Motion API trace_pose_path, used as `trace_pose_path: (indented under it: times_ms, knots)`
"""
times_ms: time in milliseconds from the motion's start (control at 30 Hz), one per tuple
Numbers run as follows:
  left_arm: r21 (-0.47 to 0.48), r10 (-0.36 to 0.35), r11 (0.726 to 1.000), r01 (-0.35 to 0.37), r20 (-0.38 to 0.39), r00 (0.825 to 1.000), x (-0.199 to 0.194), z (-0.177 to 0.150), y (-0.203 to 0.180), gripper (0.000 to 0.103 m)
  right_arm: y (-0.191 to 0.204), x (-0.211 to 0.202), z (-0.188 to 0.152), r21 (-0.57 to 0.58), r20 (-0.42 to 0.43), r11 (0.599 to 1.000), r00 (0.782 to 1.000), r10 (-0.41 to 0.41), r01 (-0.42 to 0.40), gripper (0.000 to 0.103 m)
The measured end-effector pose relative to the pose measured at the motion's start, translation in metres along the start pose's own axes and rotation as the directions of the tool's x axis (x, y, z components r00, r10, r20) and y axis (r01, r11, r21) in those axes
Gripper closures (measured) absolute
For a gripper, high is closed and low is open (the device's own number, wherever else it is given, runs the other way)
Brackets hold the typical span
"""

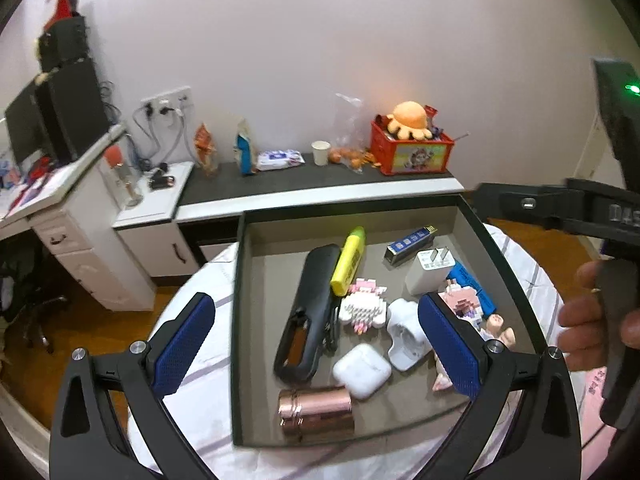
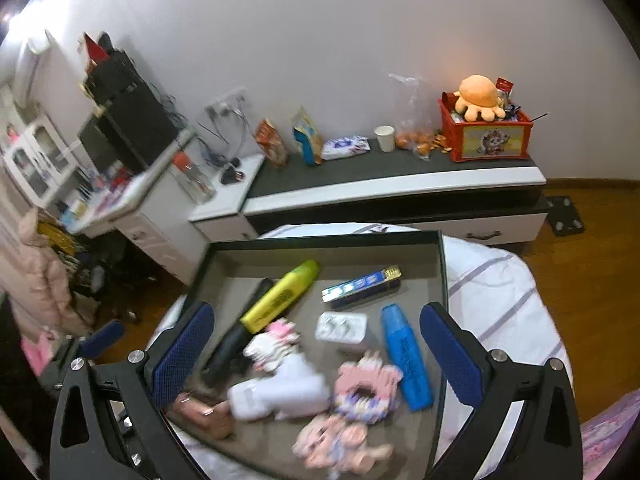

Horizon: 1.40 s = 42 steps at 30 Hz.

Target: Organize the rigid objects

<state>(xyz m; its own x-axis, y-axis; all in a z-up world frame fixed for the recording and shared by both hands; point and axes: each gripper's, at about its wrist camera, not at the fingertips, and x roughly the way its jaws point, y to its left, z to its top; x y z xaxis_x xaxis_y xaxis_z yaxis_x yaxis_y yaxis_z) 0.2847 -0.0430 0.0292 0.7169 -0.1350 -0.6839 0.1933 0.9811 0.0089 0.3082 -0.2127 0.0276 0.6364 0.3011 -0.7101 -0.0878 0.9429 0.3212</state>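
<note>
Both tongs (image 1: 316, 344) (image 2: 316, 354) agape over tray (image 1: 240, 320)

A lived-in home bedroom: at twelve o'clock a low black-and-white TV cabinet (image 2: 394, 184) carries an orange plush octopus (image 2: 480, 98) in a red plastic toy crate (image 2: 486, 138); wooden floor (image 2: 592, 248) at three.

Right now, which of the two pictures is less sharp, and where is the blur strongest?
The right wrist view is softer: the pink figures and white adapter near the tray's front smear. The left wrist view is crisp: the yellow highlighter shows clean edges. Both bend straight lines at the rim.
</note>
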Motion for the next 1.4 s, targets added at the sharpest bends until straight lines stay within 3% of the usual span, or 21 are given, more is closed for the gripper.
trace_pose_path:
  times_ms: [333,567,633,867,1167,1400]
  knots:
    - [-0.050,0.037,0.998,-0.036,0.016,0.999,-0.065,-0.045,0.005,0.000,0.017,-0.093,-0.078,-0.040,0.129,0.989,0.982,-0.135,0.141,0.000]
    - [-0.053,0.037,0.998,-0.037,-0.003,0.999,-0.100,-0.094,-0.006,0.000,0.006,-0.136,-0.140,0.010,0.146,0.976,0.965,-0.218,0.219,0.000]
    - [-0.046,0.070,0.997,-0.070,0.006,0.998,-0.111,-0.107,-0.013,0.000,0.004,-0.146,-0.157,0.029,0.150,0.972,0.961,-0.233,0.232,0.000]
    - [-0.074,0.089,0.994,-0.086,0.035,0.995,-0.146,-0.139,-0.025,0.000,0.016,-0.172,-0.203,-0.009,0.150,0.963,0.952,-0.266,0.270,0.000]
    - [-0.083,0.086,0.993,-0.079,0.084,0.993,-0.182,-0.161,-0.035,0.000,0.036,-0.189,-0.236,-0.044,0.191,0.957,0.942,-0.275,0.288,0.000]
    - [-0.076,0.108,0.992,-0.099,0.121,0.987,-0.197,-0.164,-0.034,0.000,0.048,-0.195,-0.241,-0.062,0.222,0.951,0.933,-0.282,0.303,0.000]
